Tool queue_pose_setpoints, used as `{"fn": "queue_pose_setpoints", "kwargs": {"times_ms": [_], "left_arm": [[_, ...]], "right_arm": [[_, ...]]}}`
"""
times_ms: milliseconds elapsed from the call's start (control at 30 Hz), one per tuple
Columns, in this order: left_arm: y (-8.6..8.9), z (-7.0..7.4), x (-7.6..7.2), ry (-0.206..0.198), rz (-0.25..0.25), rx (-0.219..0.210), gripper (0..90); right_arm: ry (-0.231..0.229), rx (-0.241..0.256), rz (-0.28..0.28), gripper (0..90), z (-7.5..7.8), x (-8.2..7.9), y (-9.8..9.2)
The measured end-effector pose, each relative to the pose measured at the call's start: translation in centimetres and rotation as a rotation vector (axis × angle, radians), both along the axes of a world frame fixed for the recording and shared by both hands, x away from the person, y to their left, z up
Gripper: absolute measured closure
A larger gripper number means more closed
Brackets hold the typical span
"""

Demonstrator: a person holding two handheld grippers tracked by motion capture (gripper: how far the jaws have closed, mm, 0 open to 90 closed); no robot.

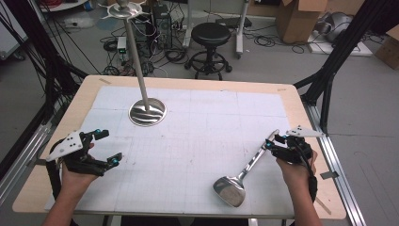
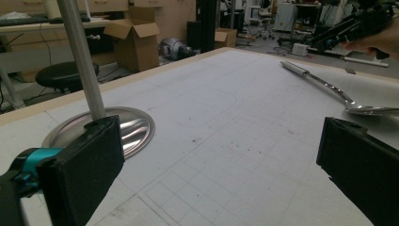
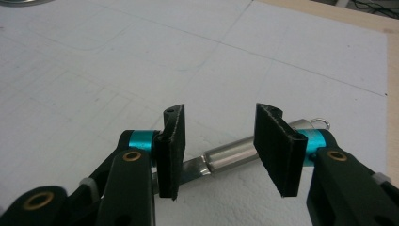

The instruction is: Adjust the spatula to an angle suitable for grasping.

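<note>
Holding my left gripper [image 1: 107, 147] low over the white mat [image 1: 197, 141], I see its jaws spread wide and empty. Ahead stands a metal stand [image 1: 147, 111] with its upright pole. At right lies the spatula [image 1: 240, 176]; my right gripper [image 1: 273, 140] straddles its handle [image 3: 233, 155], jaws apart, not clamped.

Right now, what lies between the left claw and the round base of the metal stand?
Nothing: in the high view, only bare white gridded mat separates the open left claw from the stand's base.
</note>
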State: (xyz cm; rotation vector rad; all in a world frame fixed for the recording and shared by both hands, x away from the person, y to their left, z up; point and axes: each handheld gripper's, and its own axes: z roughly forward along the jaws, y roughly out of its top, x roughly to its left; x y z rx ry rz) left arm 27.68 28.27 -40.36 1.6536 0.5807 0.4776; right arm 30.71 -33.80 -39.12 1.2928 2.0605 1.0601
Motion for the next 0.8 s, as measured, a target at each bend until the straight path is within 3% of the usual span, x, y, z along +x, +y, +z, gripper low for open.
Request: {"fn": "queue_pose_setpoints", "kwargs": {"times_ms": [167, 400, 600, 800], "left_arm": [[0.2, 0.2, -0.1, -0.009, 0.001, -0.02, 1.7], [0.1, 0.1, 0.0, -0.006, 0.0, -0.017, 1.7], [0.0, 0.2, 0.0, -0.009, -0.008, 0.001, 1.7], [-0.1, 0.2, 0.0, -0.009, -0.012, 0.004, 1.7]], "right_arm": [[0.033, -0.002, -0.043, 63.3, -0.2, 1.1, -0.4], [0.121, -0.069, -0.111, 76.4, -0.7, 3.0, -1.1], [0.167, -0.1, -0.145, 87.5, -1.5, 3.9, -1.6], [0.211, -0.156, -0.18, 89.5, -2.2, 4.9, -1.7]]}}
